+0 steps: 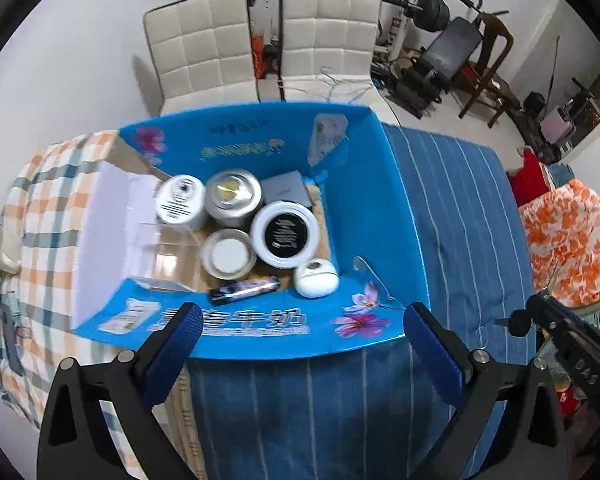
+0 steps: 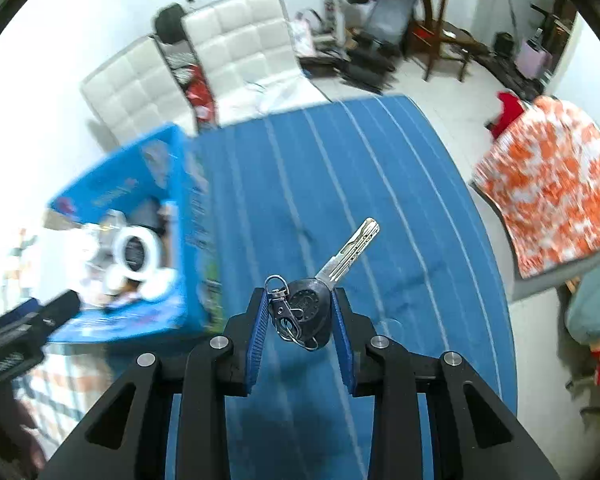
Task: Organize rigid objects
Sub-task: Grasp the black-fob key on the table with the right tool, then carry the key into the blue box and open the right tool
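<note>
The box [image 1: 364, 208] is set on the desk [image 1: 460, 208], toward its left. Jars [image 1: 285, 233], a tin [image 1: 233, 197] and a lighter [image 1: 244, 290] are packed inside. Two chairs [image 1: 324, 36] are placed behind the desk. The key [image 2: 340, 264] is held above the desk, right of the box.

One open blue box [image 1: 364, 208] sits on the striped blue cloth [image 1: 460, 216]. Inside the box: four round tins or jars [image 1: 232, 198], one white oval case [image 1: 316, 278], one grey flat case [image 1: 286, 190] and one dark tube [image 1: 244, 290]. To the right of the box, one key [image 2: 350, 254] with one black fob and one clip. Behind the box stand two white quilted chairs [image 1: 204, 48].
</note>
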`<move>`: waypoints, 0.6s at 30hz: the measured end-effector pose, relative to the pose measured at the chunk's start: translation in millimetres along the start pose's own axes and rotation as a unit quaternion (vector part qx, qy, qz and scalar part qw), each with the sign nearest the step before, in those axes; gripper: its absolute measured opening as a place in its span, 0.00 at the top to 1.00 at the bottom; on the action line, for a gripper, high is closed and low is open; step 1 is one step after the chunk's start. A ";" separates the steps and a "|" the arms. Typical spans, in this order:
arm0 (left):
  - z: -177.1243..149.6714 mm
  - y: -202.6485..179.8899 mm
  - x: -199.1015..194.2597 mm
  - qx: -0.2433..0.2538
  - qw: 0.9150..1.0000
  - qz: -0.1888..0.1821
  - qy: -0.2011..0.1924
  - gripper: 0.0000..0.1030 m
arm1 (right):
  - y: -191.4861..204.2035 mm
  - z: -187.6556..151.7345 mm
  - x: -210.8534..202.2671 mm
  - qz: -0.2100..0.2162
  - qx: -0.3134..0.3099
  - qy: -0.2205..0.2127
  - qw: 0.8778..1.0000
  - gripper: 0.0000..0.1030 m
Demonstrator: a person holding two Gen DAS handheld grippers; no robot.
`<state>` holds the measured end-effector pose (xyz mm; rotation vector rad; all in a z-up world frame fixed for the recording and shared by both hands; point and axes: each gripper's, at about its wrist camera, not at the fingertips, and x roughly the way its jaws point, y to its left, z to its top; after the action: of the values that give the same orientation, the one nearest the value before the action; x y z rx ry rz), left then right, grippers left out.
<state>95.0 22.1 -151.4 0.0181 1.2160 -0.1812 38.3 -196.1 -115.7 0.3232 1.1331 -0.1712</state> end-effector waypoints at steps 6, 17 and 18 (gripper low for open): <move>13.6 31.3 -30.6 -0.022 0.999 0.005 -0.027 0.00 | 41.3 20.3 -27.6 0.055 -0.042 -0.019 0.997 0.67; 29.3 81.4 -16.9 -0.054 0.997 0.043 -0.025 0.00 | 128.2 42.9 -1.6 0.108 -0.099 -0.012 0.989 0.67; 29.2 84.1 -13.8 -0.054 0.997 0.045 -0.022 0.00 | 132.1 46.1 6.3 0.107 -0.100 -0.010 0.989 0.67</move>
<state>130.1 103.5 -135.3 -0.0251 1.1770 -0.0370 119.7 -87.2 -81.8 0.2614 1.0779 0.1275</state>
